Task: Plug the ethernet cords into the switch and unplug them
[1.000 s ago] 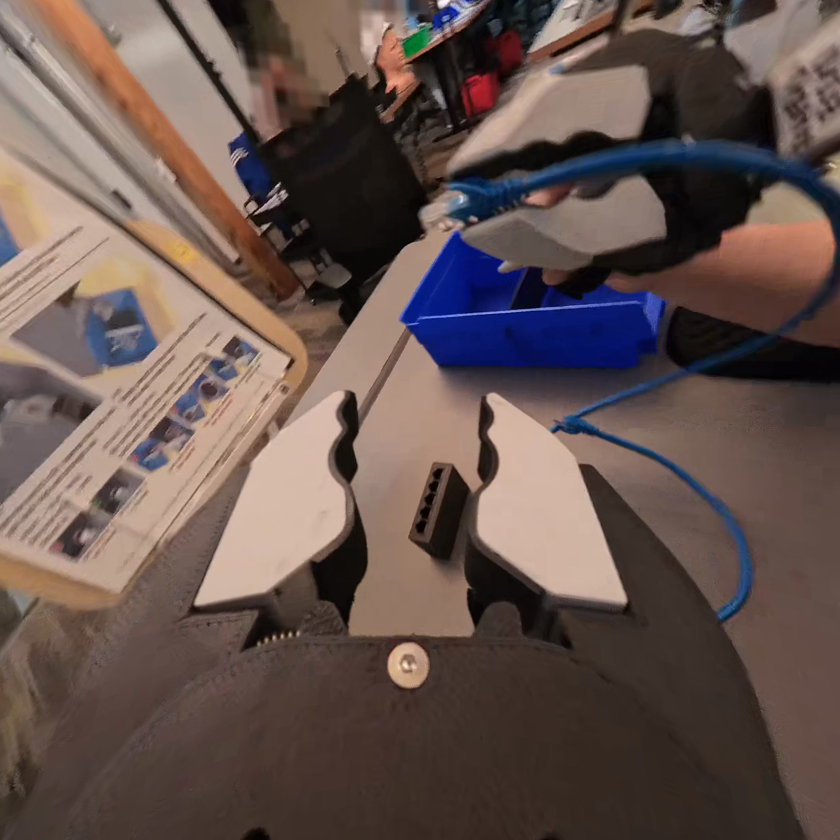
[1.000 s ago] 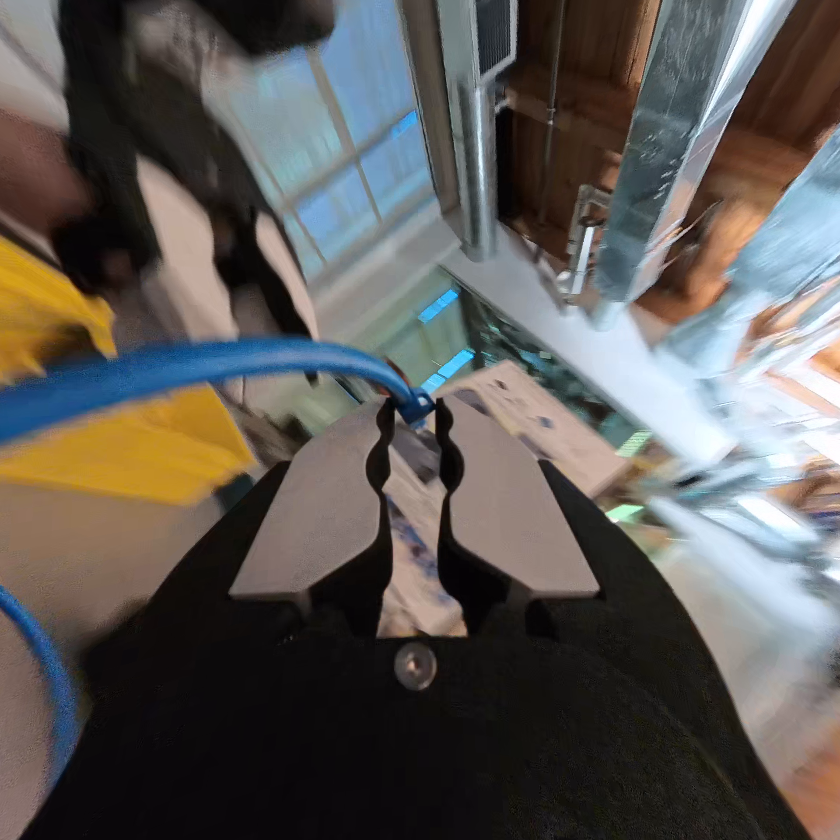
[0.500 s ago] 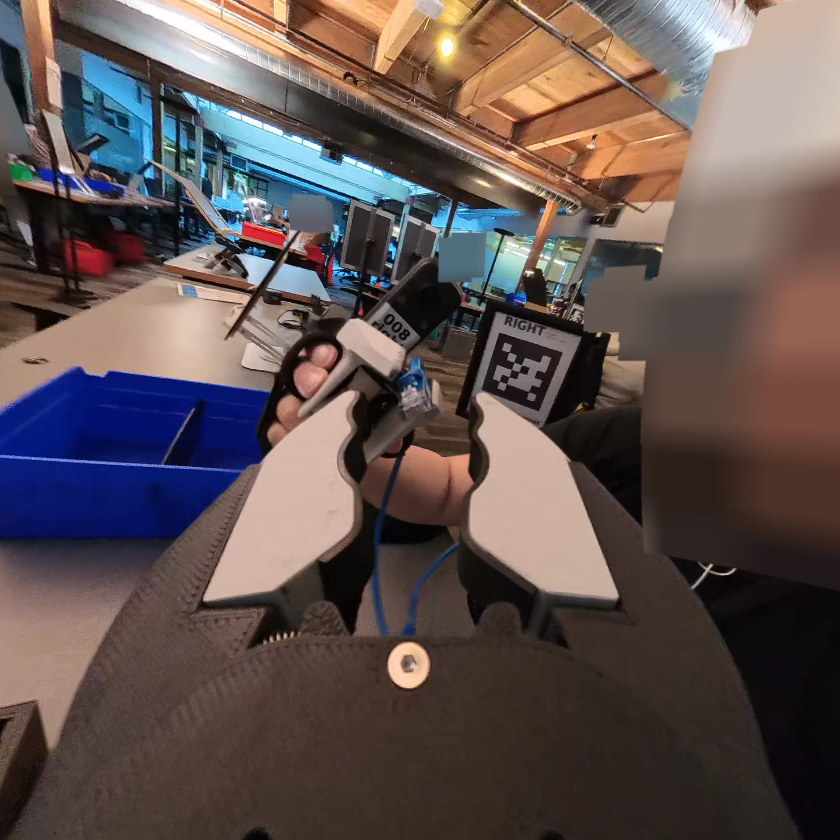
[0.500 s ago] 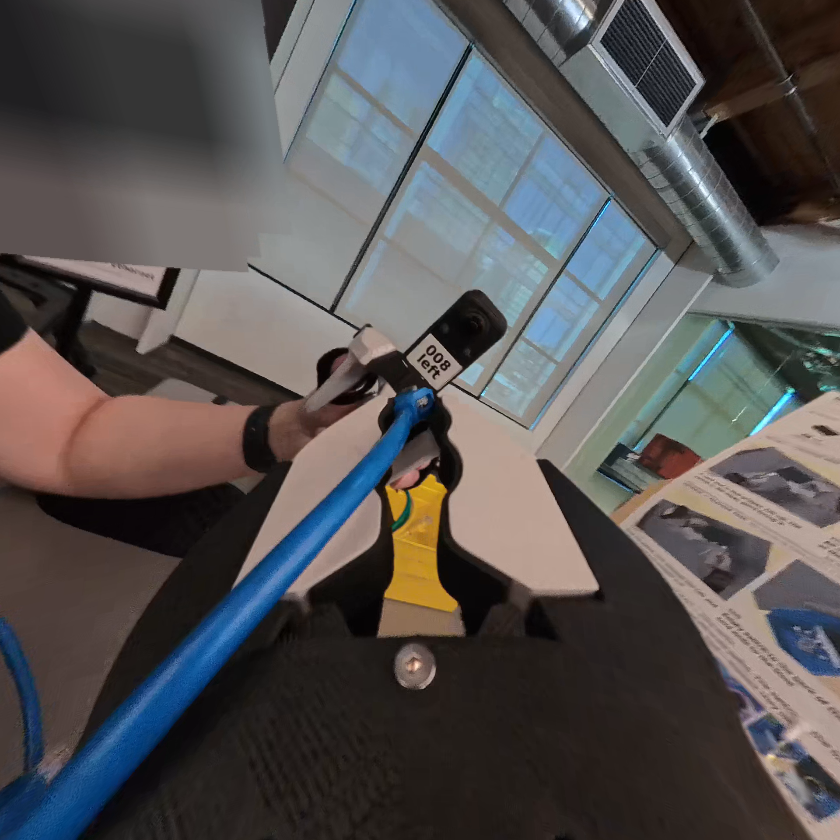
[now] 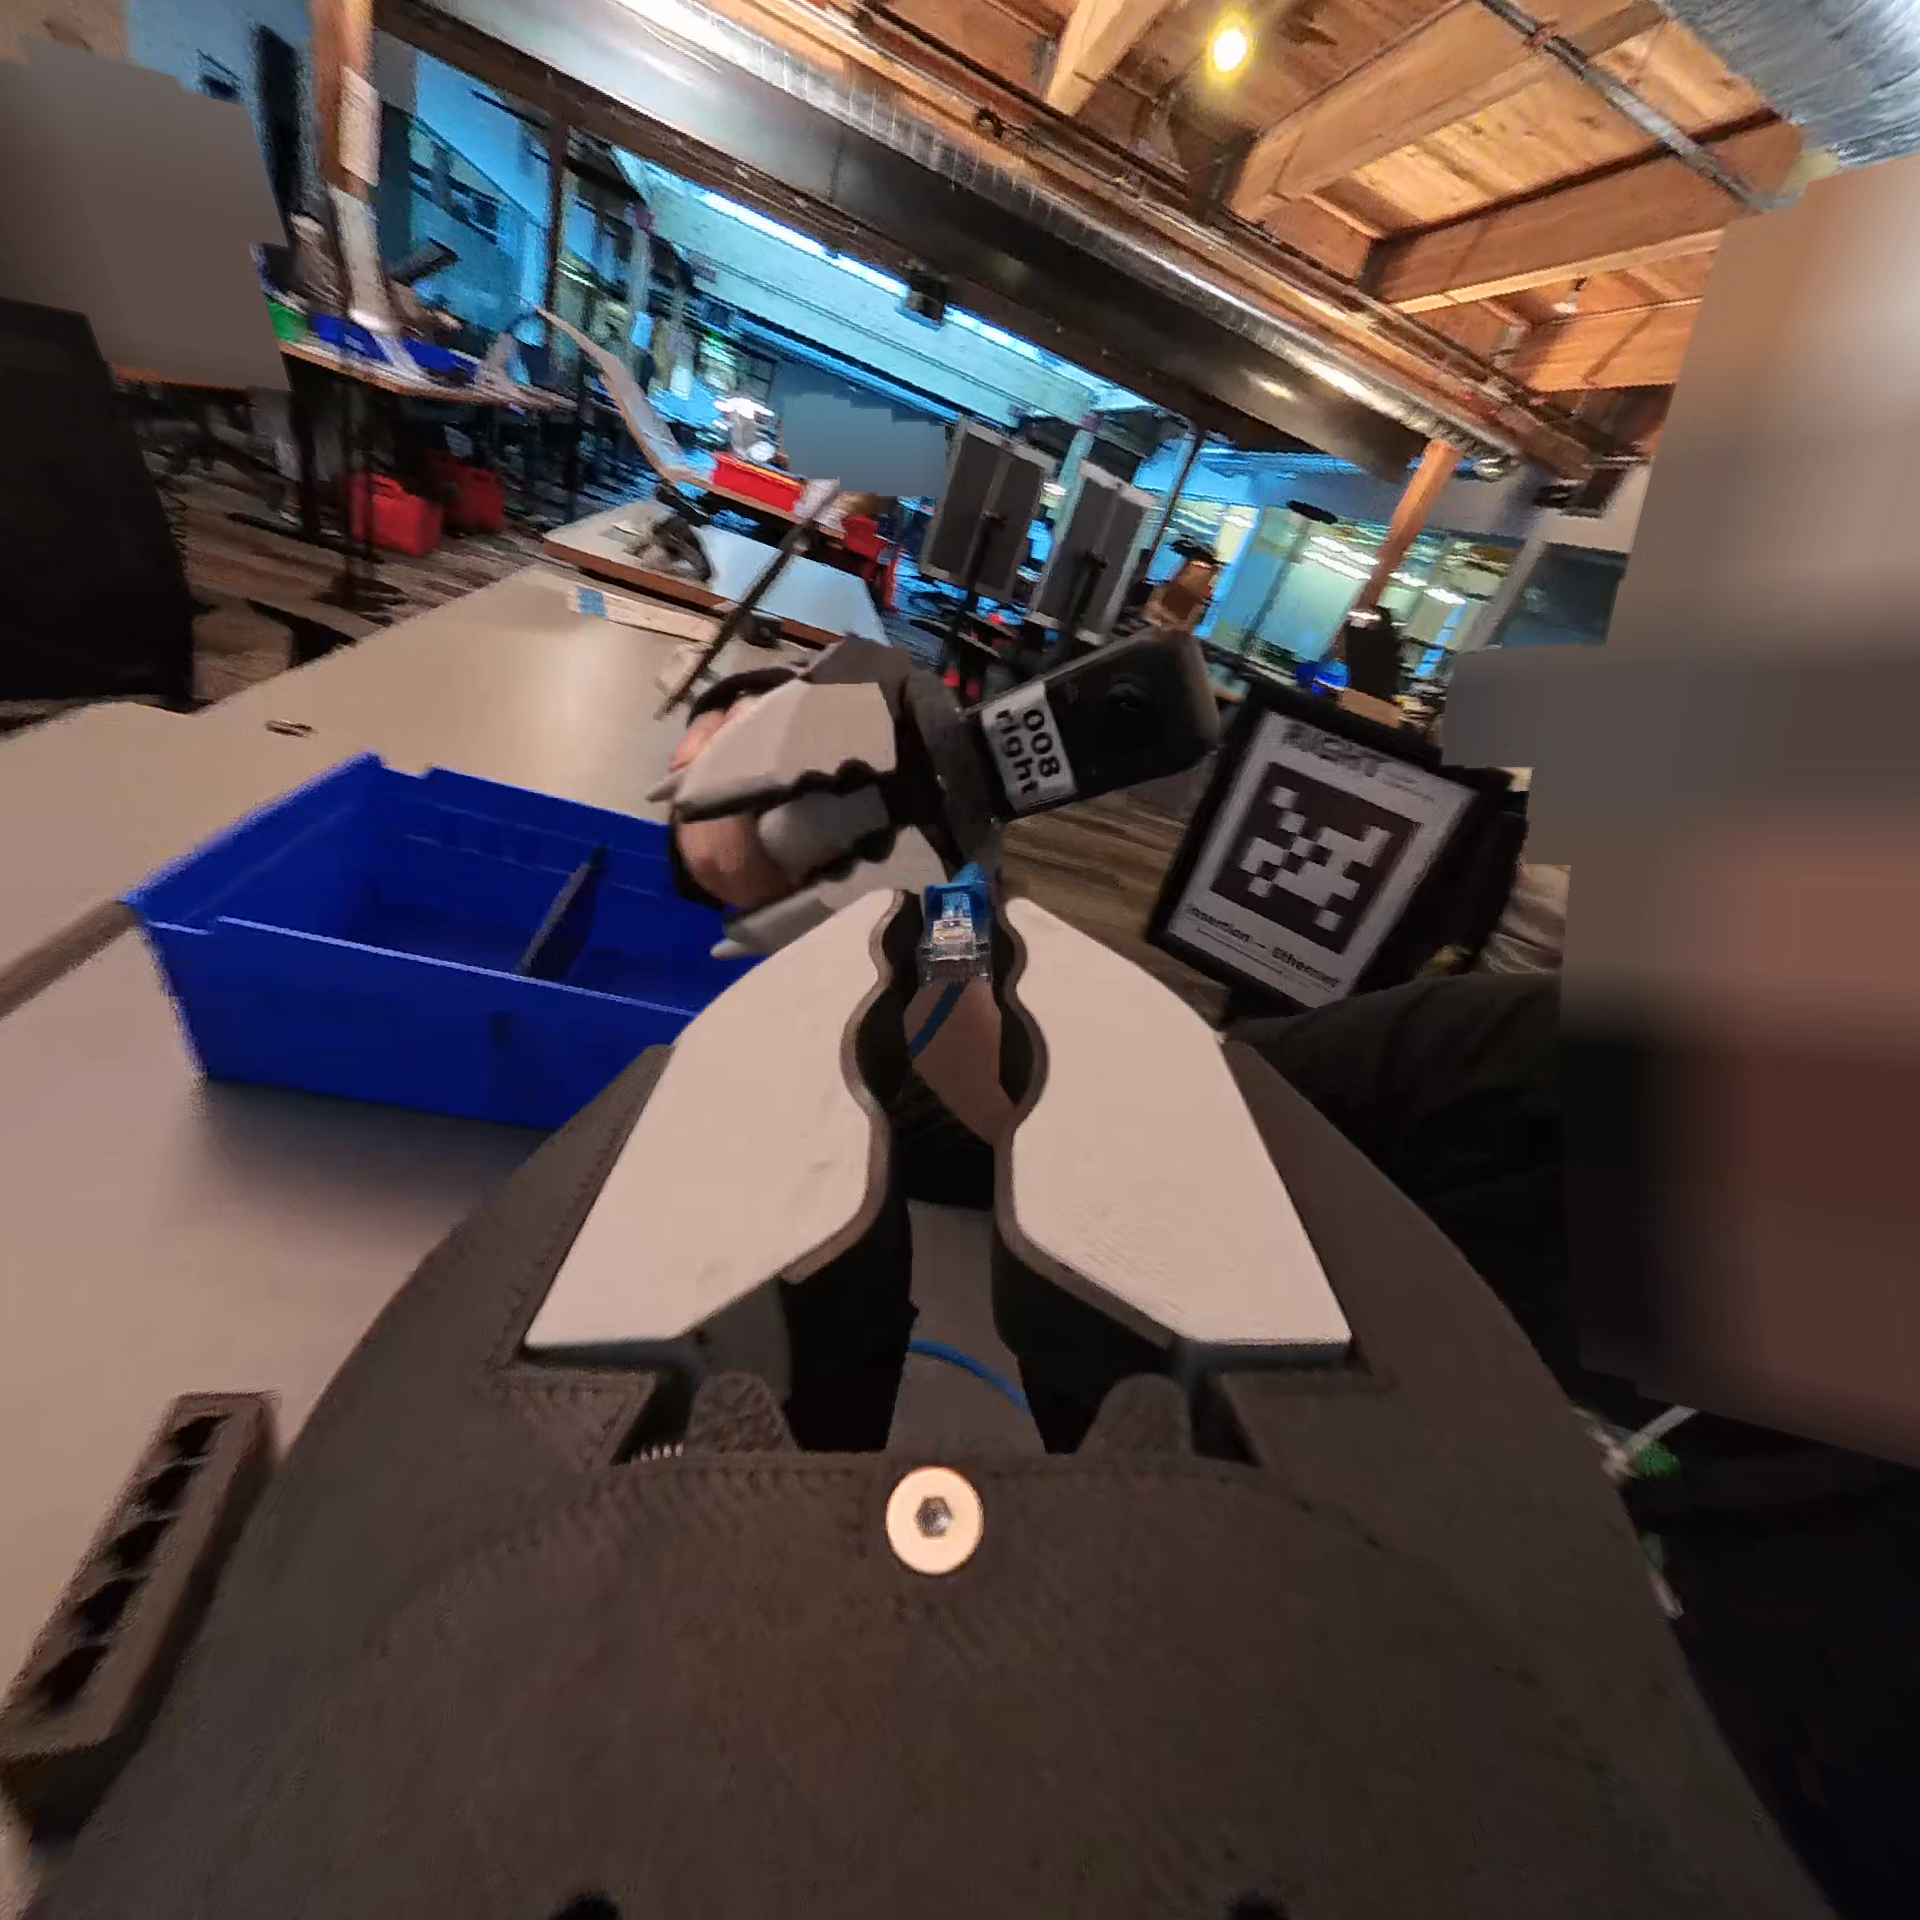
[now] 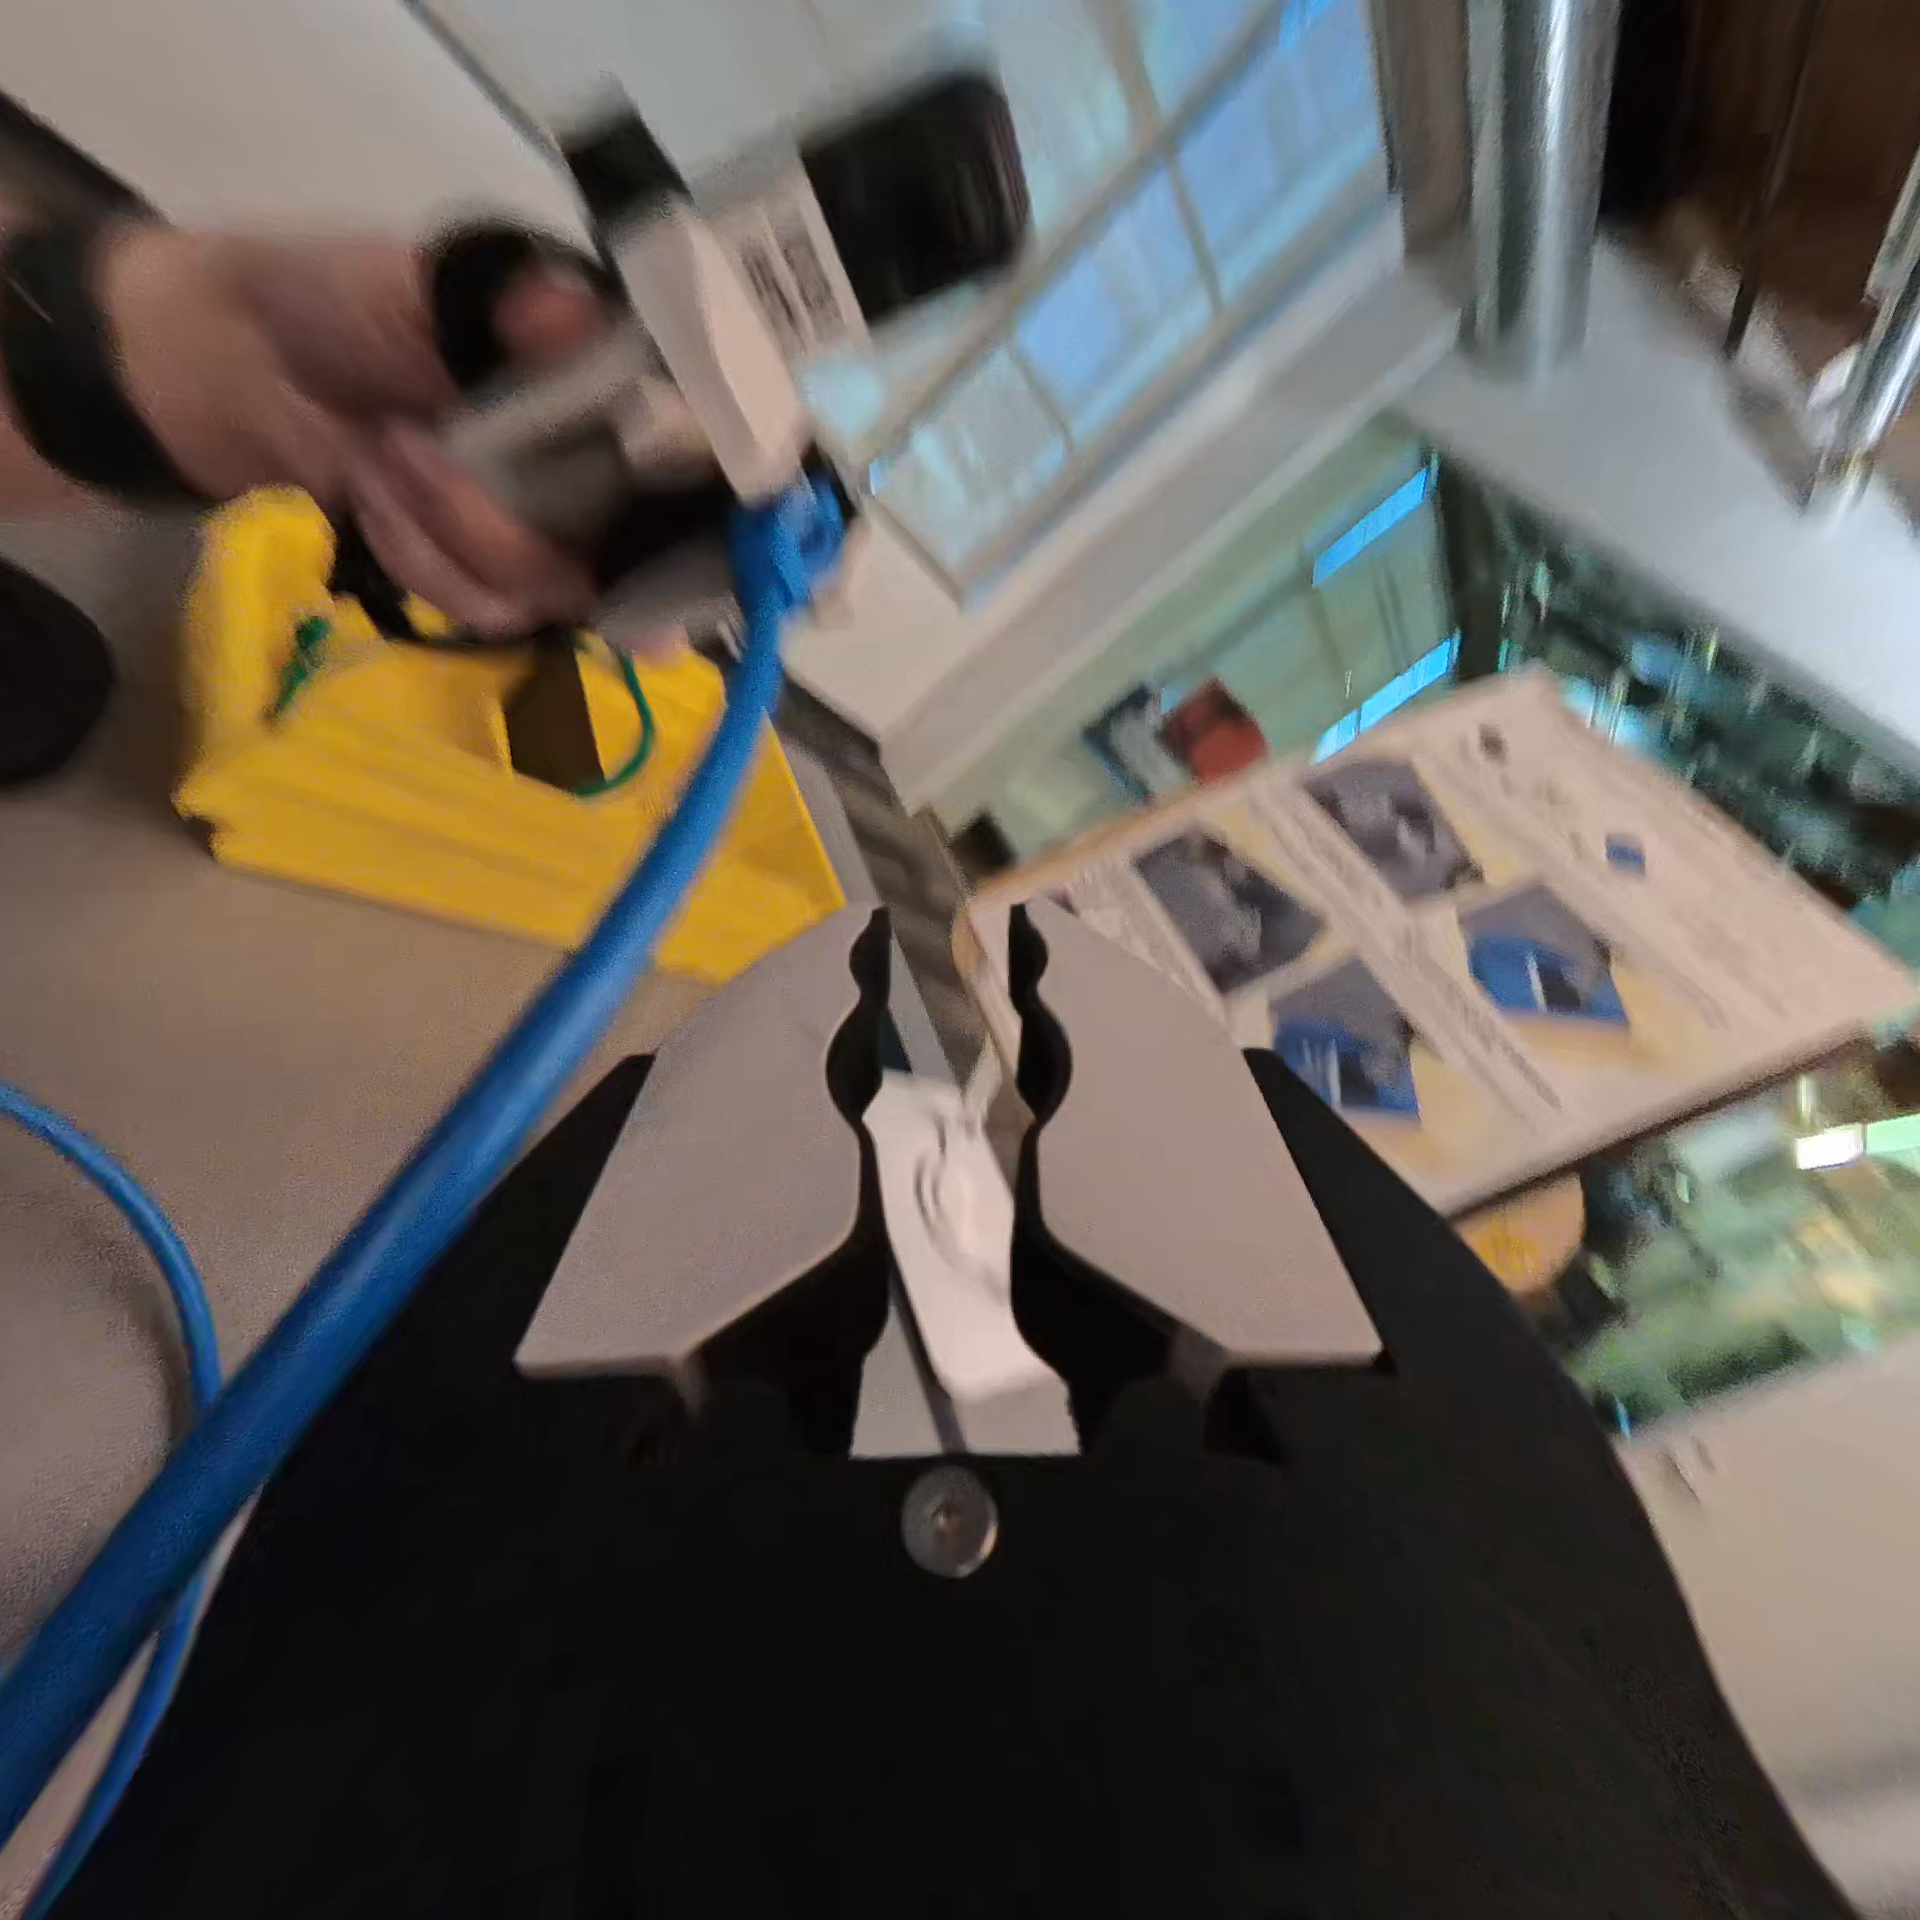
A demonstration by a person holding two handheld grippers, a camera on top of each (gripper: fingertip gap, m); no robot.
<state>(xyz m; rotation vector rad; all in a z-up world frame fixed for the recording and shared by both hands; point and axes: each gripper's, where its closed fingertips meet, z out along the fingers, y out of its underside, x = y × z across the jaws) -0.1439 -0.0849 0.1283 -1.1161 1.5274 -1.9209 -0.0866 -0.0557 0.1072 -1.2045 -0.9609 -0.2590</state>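
The blue ethernet plug (image 5: 951,932) now sits pinched at the left claw (image 5: 948,935) tips; the right claw (image 6: 948,925), slightly parted, holds nothing.

We can make out printing on a white label (image 5: 1029,746) on the right gripper (image 5: 717,805), a framed marker sign (image 5: 1314,862), and a blurred printed sheet (image 6: 1455,935)

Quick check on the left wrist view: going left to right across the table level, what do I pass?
Black switch at the lower left edge → blue bin → clear plug of the ethernet cord between the left gripper's fingertips → black-and-white marker board.
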